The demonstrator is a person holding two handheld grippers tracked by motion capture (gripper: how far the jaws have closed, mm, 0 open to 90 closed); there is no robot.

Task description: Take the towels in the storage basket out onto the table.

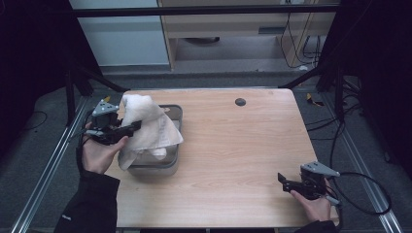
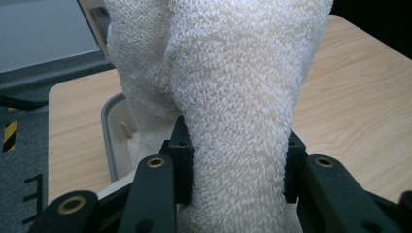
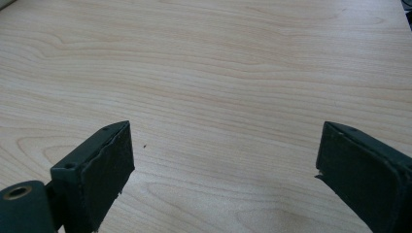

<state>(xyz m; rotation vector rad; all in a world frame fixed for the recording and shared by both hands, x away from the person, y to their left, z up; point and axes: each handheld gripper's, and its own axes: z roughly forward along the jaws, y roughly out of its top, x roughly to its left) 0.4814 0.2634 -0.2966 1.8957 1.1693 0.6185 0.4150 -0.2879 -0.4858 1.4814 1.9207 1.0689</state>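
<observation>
towel (image 2: 233, 97), clamped by left gripper (image 2: 238, 165), hides most of tub (image 1: 172, 165); right gripper (image 3: 223, 160) wide, empty.

Towel (image 2: 233, 97): cream terry cloth, looped and rough, soft folds. Tray (image 1: 174, 162), near the table's left edge: grey, smooth, dull sheen, whether metal or plastic cannot be told. Table (image 3: 233, 63): pale wood-grain top, smooth, matt. Left gripper (image 2: 238, 170) and right gripper (image 3: 223, 165): matt black jaws, brass-coloured pivot rings, worn pad edges

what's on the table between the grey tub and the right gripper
Nothing: in the high view, bare wooden table stretches from the grey tub to the right gripper.
</observation>
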